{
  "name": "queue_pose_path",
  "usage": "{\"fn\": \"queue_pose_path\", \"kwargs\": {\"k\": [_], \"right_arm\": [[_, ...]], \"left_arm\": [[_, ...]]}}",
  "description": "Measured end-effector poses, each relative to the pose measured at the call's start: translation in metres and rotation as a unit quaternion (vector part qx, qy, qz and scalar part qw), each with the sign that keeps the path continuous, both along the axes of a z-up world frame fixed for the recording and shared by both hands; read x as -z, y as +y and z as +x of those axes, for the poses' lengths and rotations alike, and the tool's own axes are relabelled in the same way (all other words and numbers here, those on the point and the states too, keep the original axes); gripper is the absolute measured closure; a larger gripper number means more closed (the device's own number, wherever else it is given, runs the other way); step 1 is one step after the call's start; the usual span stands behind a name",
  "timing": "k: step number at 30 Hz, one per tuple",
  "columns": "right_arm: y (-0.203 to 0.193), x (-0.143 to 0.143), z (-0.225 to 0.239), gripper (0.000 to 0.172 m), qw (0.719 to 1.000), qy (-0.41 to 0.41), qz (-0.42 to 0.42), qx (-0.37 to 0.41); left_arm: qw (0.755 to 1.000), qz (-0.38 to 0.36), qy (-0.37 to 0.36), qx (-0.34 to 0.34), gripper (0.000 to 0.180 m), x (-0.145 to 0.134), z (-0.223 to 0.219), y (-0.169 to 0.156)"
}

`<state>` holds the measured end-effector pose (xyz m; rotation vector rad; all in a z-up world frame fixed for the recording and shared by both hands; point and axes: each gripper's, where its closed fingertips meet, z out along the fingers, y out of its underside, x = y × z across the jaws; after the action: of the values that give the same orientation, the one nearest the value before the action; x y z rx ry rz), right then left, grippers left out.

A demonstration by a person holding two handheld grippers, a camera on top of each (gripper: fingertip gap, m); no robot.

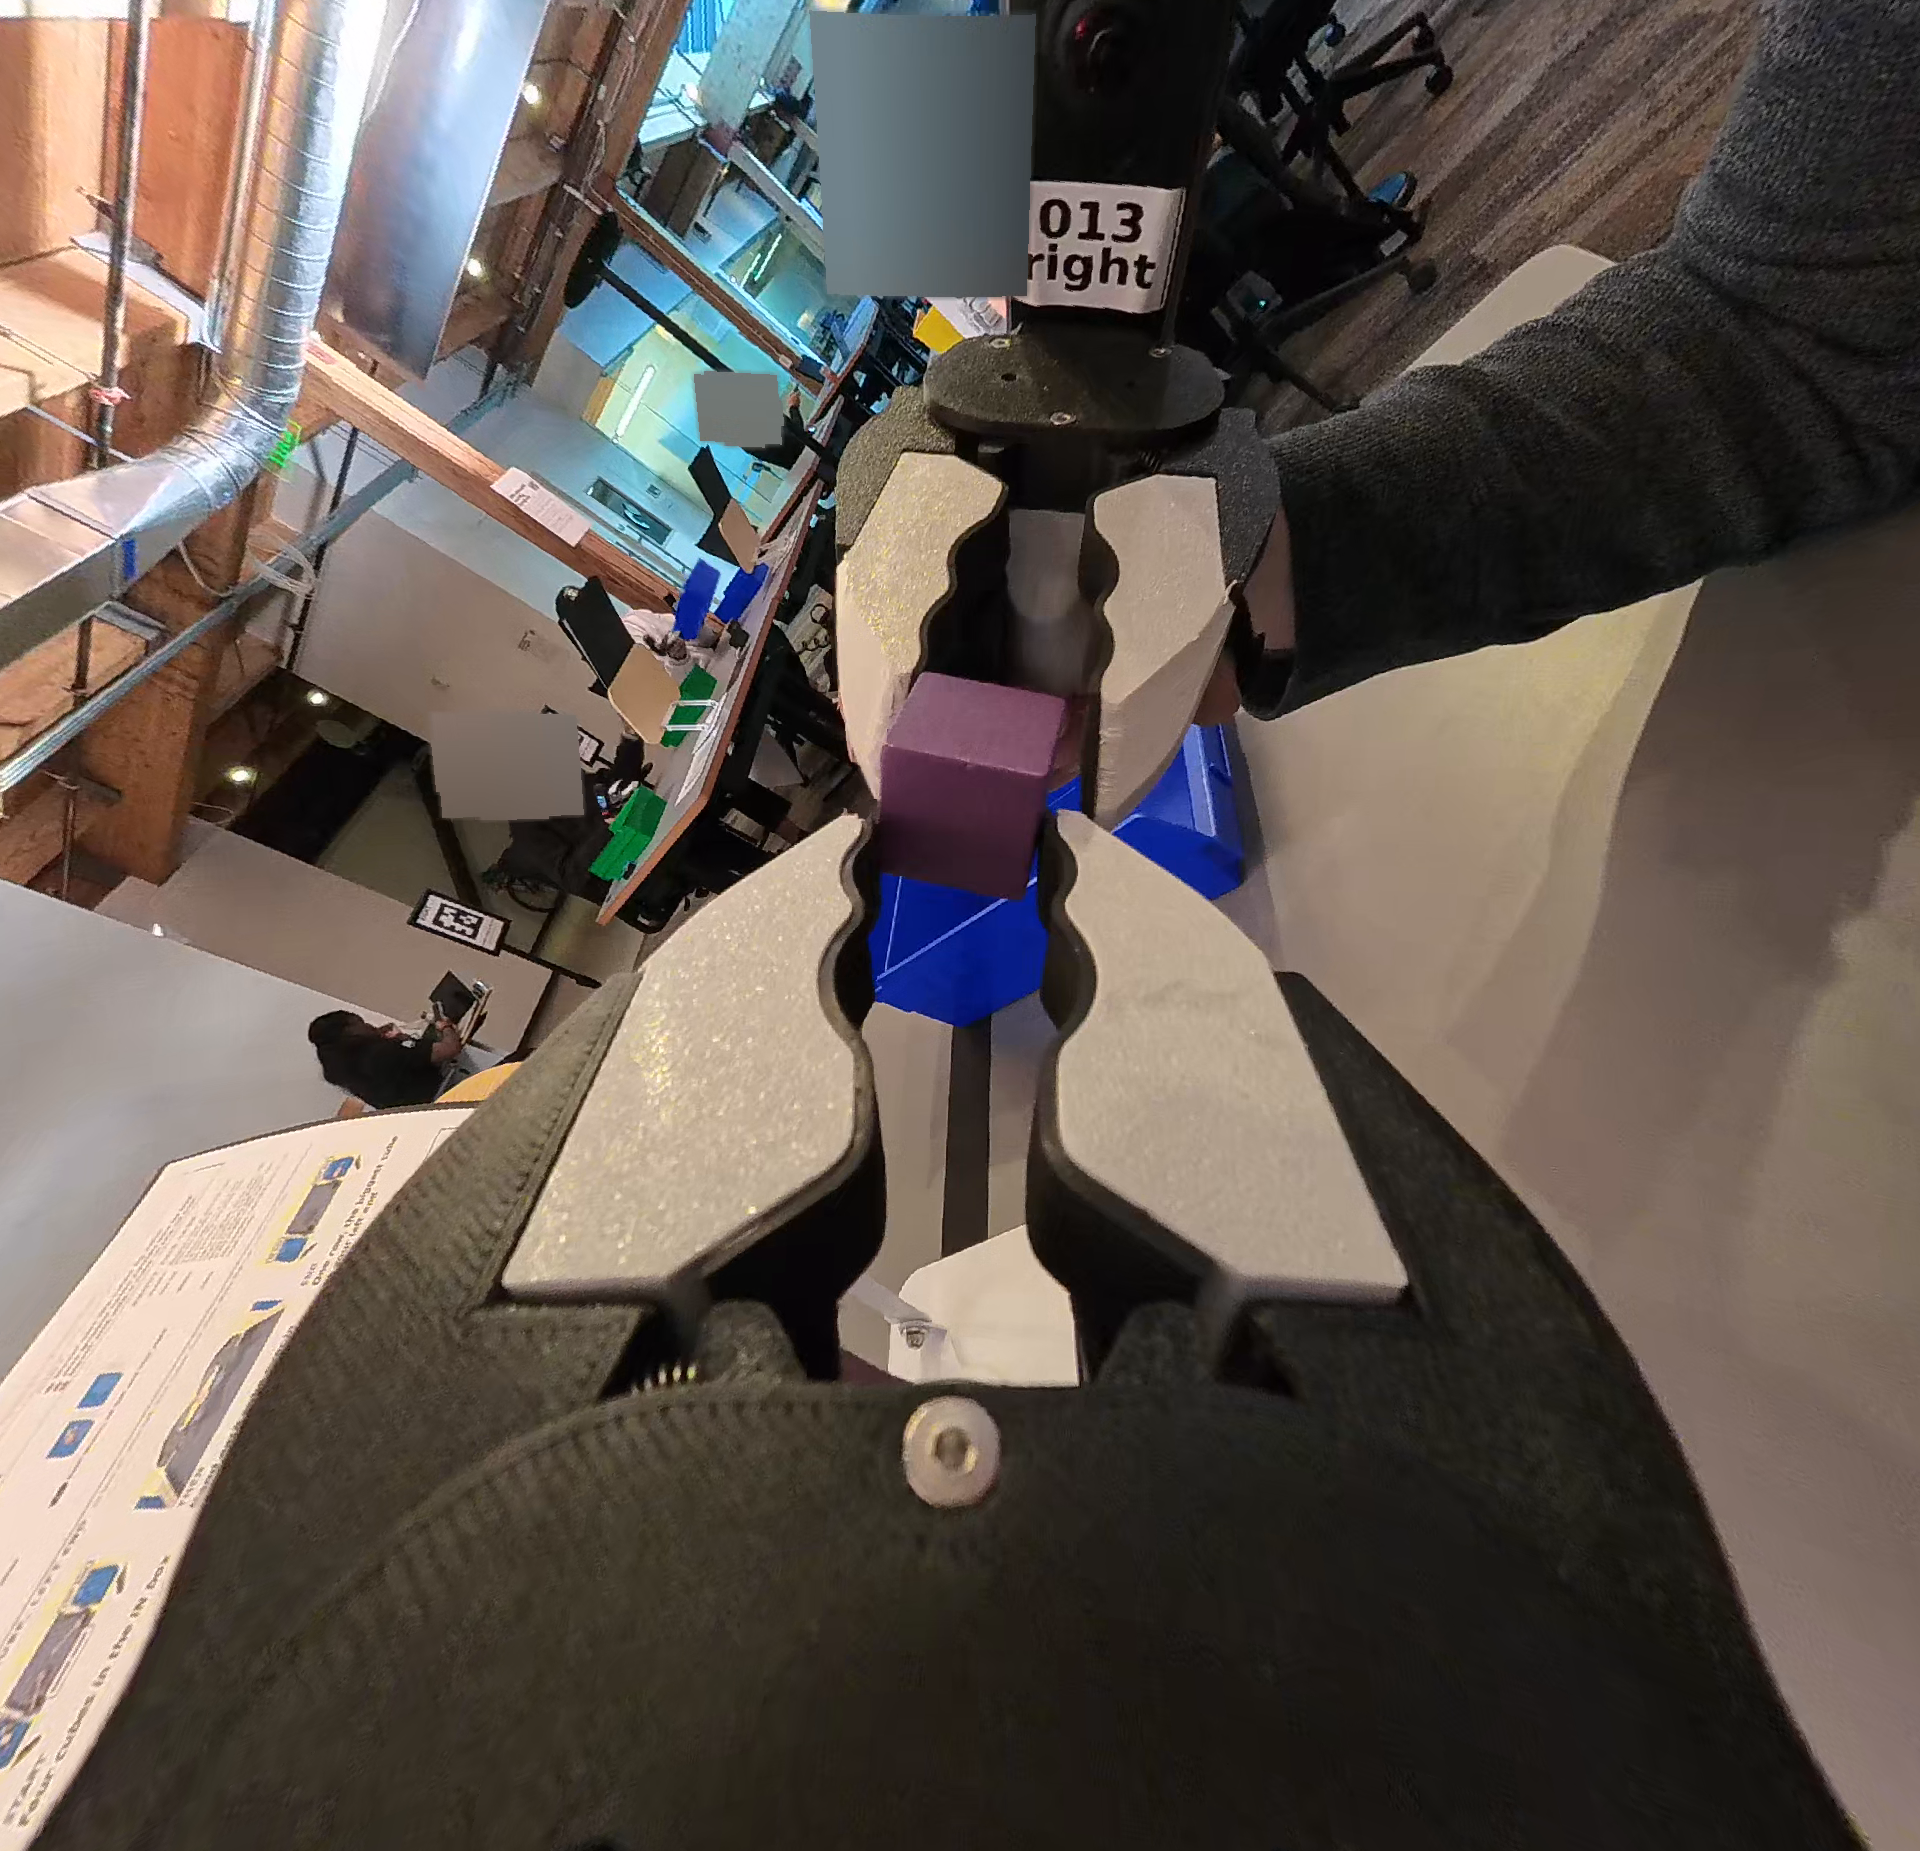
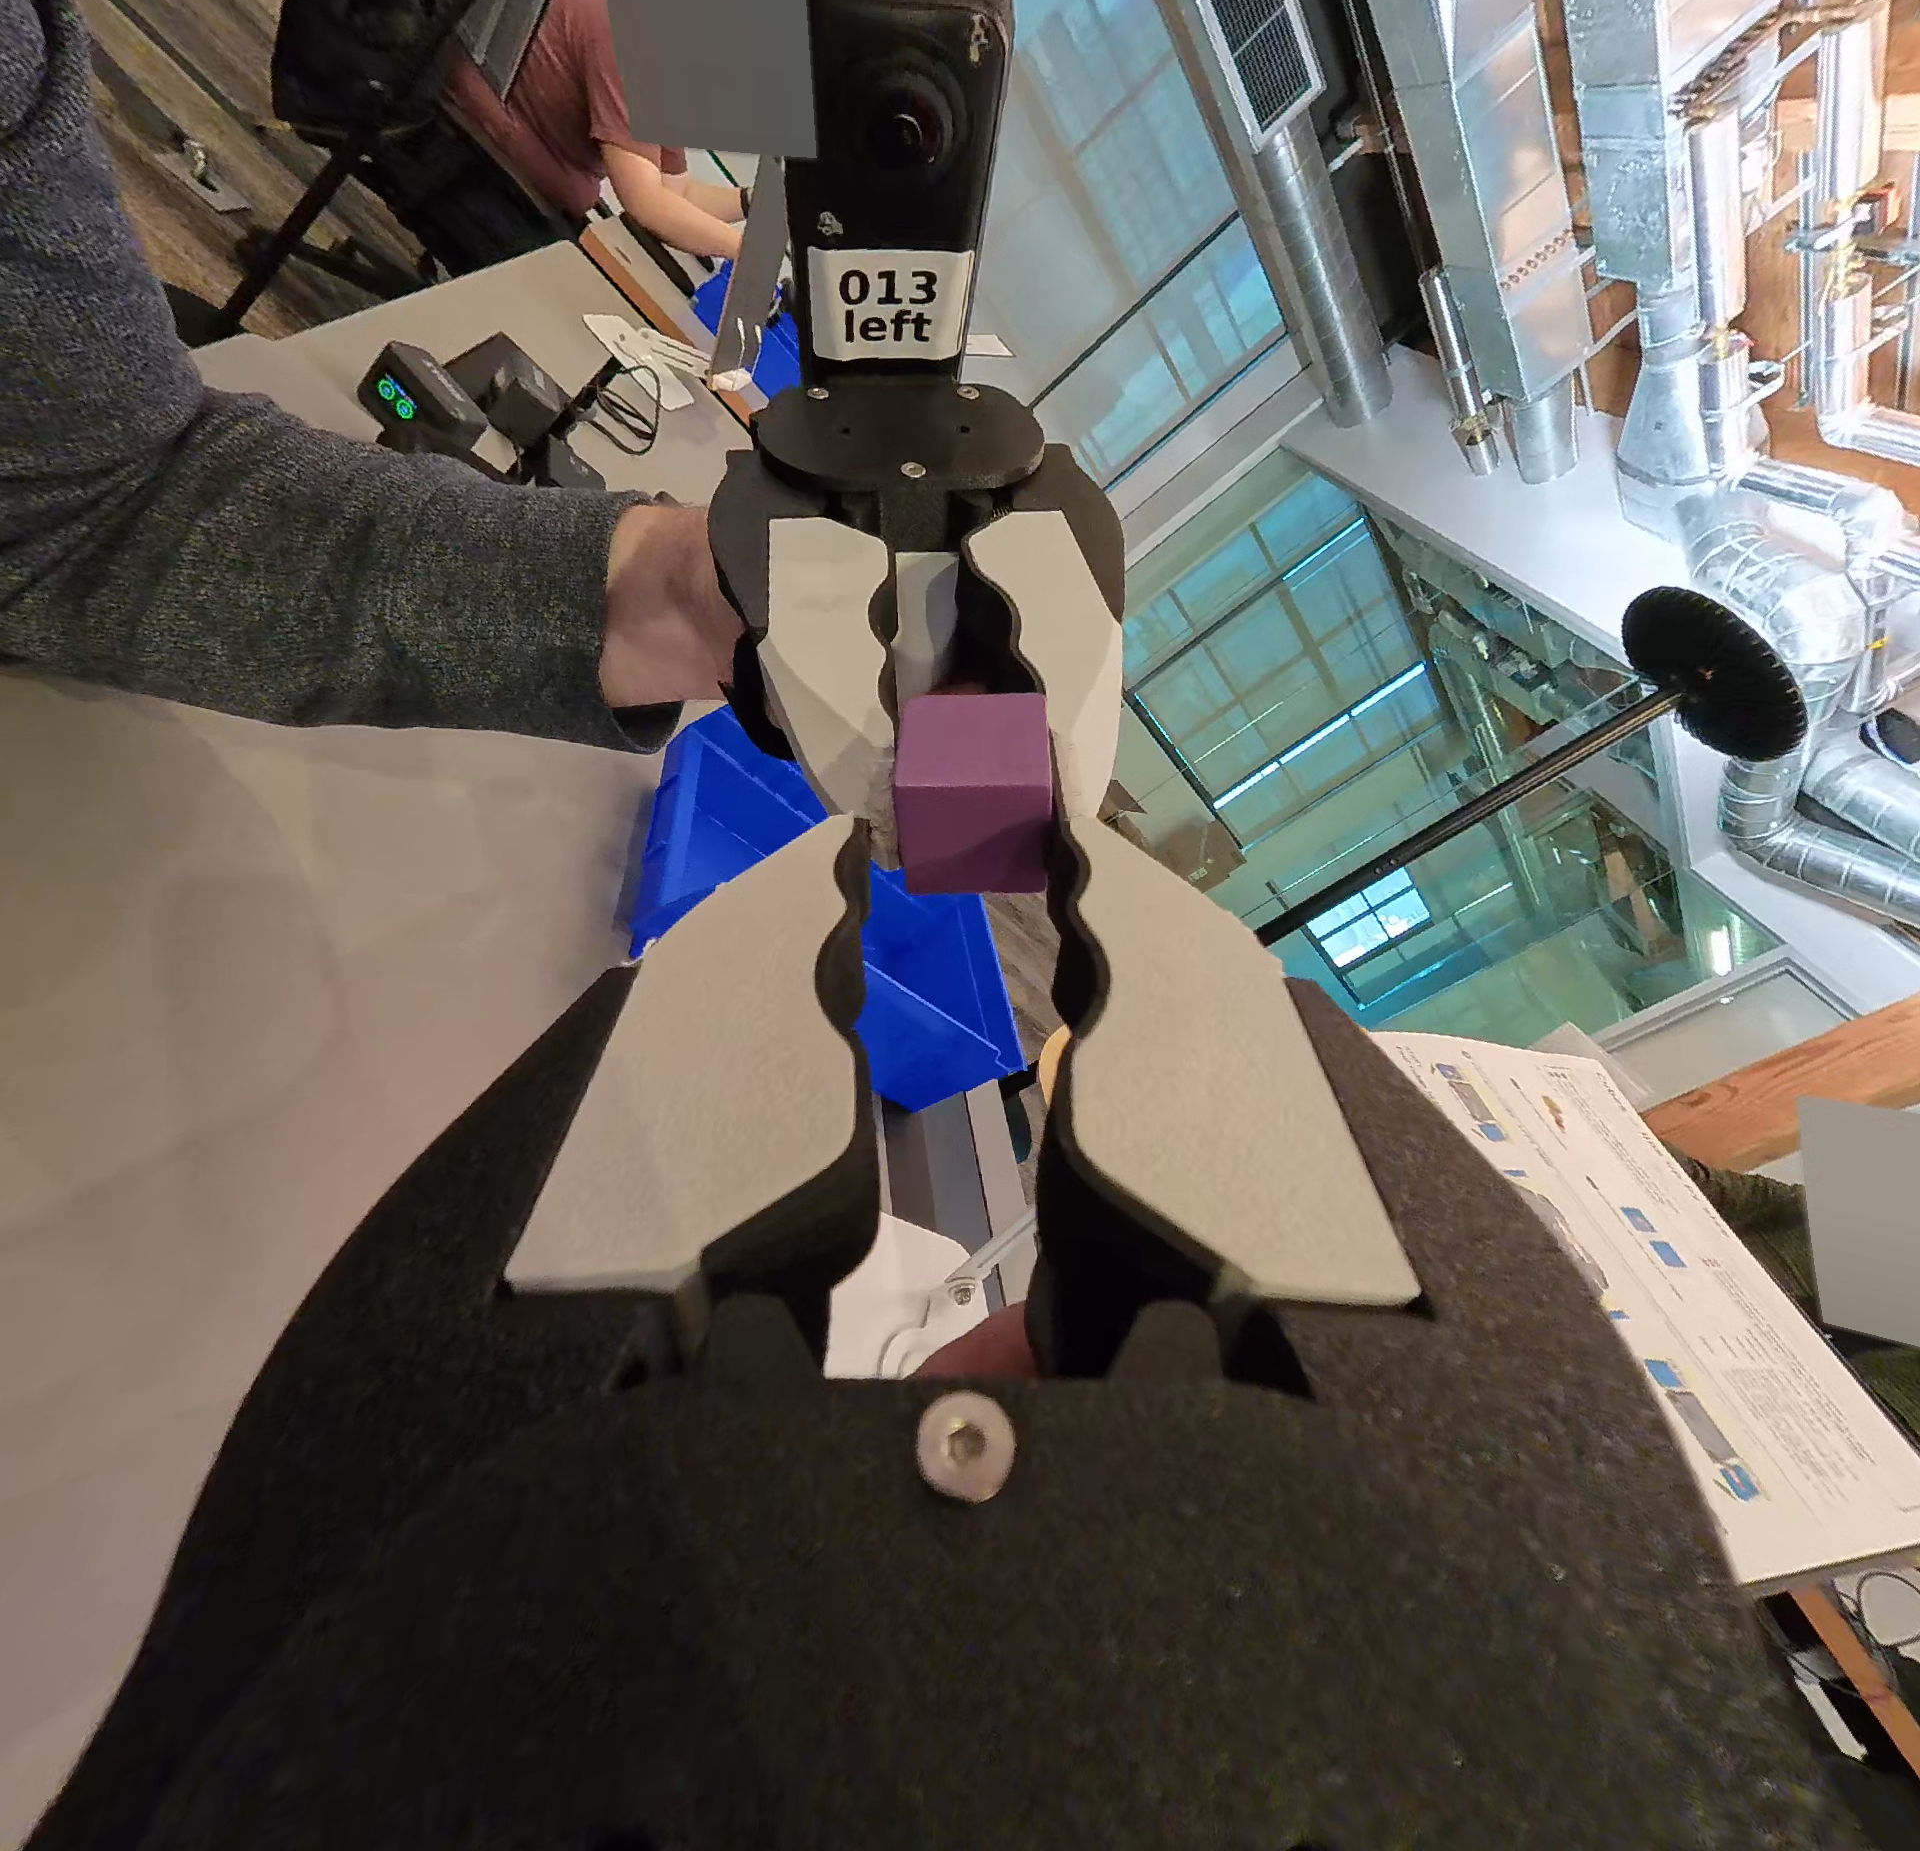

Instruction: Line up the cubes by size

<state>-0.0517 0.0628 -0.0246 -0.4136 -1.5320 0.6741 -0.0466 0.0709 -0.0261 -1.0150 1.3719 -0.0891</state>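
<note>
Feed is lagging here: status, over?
Left tool gripping purple cube. Right tool open around it, not pressing yet. Blue bin behind; nothing in the way.

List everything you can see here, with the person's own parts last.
Purple wooden cube: one, purple, in the air between the tips of both tongs.
Blue plastic bins: seemingly two, blue, on the table edge below the cube.
Grey table: one, light grey, under the bins.
Printed instruction sheet: one, white with blue and yellow pictures, beside the tongs.
Black devices with green lights: a few, on a farther table.
Green blocks: several, on a distant desk.
Left tongs: one, grey fingers, black body.
Right tongs: one, same colours, facing the left.
Grey sleeves: two, behind the tongs.
</note>
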Motion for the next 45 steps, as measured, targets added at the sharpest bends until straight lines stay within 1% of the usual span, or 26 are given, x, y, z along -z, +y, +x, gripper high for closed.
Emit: {"fn": "queue_pose_path", "kwargs": {"k": [9, 10, 14, 24, 28, 30, 34, 36, 39, 42, 45], "right_arm": [[-0.004, 0.0, 0.002, 0.143, 1.0, -0.007, -0.009, -0.016], [-0.004, 0.0, 0.002, 0.145, 1.0, -0.009, -0.013, -0.019], [-0.003, 0.001, 0.003, 0.146, 1.0, -0.011, -0.017, -0.021], [-0.002, 0.001, 0.003, 0.146, 1.0, -0.014, -0.016, -0.02], [-0.002, -0.005, 0.009, 0.146, 0.999, -0.004, -0.027, -0.027], [0.004, -0.011, 0.015, 0.146, 0.999, 0.002, -0.03, -0.017], [0.038, -0.022, 0.043, 0.146, 0.998, -0.003, -0.024, 0.056], [0.068, -0.021, 0.064, 0.146, 0.993, -0.017, -0.017, 0.111], [0.12, -0.004, 0.097, 0.146, 0.978, -0.076, -0.021, 0.194], [0.171, 0.024, 0.129, 0.146, 0.952, -0.156, -0.037, 0.26], [0.214, 0.054, 0.156, 0.146, 0.923, -0.227, -0.057, 0.307]], "left_arm": [[0.999, -0.024, -0.007, 0.024, 0.153, 0.003, 0.002, -0.004], [0.999, -0.025, -0.004, 0.025, 0.153, 0.004, 0.002, -0.004], [0.999, -0.034, -0.002, 0.025, 0.153, 0.007, 0.002, -0.002], [0.999, -0.037, 0.0, 0.022, 0.153, 0.008, 0.002, -0.001], [0.999, -0.035, -0.002, 0.004, 0.154, 0.005, -0.005, 0.003], [0.999, -0.035, -0.008, -0.005, 0.156, 0.002, -0.012, 0.005], [0.999, -0.023, -0.016, -0.027, 0.173, -0.005, -0.028, 0.006], [0.999, -0.02, -0.018, -0.033, 0.179, -0.008, -0.033, 0.005], [0.999, -0.019, -0.014, -0.044, 0.18, -0.01, -0.037, 0.005], [0.998, -0.015, -0.008, -0.054, 0.18, -0.01, -0.037, 0.007], [0.998, -0.017, 0.001, -0.056, 0.18, -0.007, -0.036, 0.008]]}}
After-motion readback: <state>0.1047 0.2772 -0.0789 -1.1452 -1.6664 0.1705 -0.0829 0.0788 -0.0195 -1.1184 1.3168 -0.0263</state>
